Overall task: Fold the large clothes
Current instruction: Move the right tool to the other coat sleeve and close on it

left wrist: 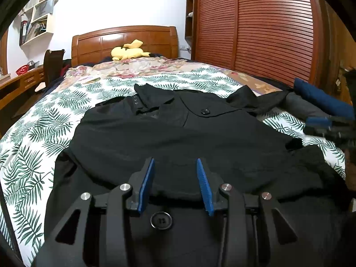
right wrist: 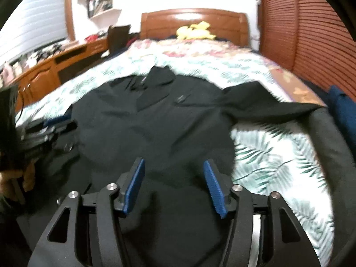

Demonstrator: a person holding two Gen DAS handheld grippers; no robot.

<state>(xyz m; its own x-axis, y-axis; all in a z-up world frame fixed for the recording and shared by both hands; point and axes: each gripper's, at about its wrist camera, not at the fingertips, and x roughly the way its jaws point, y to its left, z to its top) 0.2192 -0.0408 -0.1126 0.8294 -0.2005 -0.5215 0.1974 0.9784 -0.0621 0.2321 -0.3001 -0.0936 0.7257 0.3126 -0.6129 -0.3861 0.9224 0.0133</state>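
Observation:
A large black buttoned garment (left wrist: 178, 133) (right wrist: 155, 122) lies spread flat on the bed, collar toward the headboard, and one sleeve (right wrist: 267, 106) reaches out to the right. My left gripper (left wrist: 175, 160) hovers open over its near hem, just past a folded edge and a button (left wrist: 160, 220), with nothing pinched between the blue pads. My right gripper (right wrist: 174, 160) is open above the garment's near right part in a blurred view. Each gripper shows in the other's view: the right gripper (left wrist: 329, 129) at the right edge, the left gripper (right wrist: 49, 129) at the left with a hand (right wrist: 13, 178) behind it.
The bed carries a leaf-print sheet (left wrist: 33, 138) and a floral cover further back. A yellow plush toy (left wrist: 128, 52) lies by the wooden headboard (left wrist: 124, 37). Folded blue and grey clothes (left wrist: 320, 100) sit at the right edge. A wardrobe (left wrist: 255, 33) stands right, a desk (left wrist: 20, 84) left.

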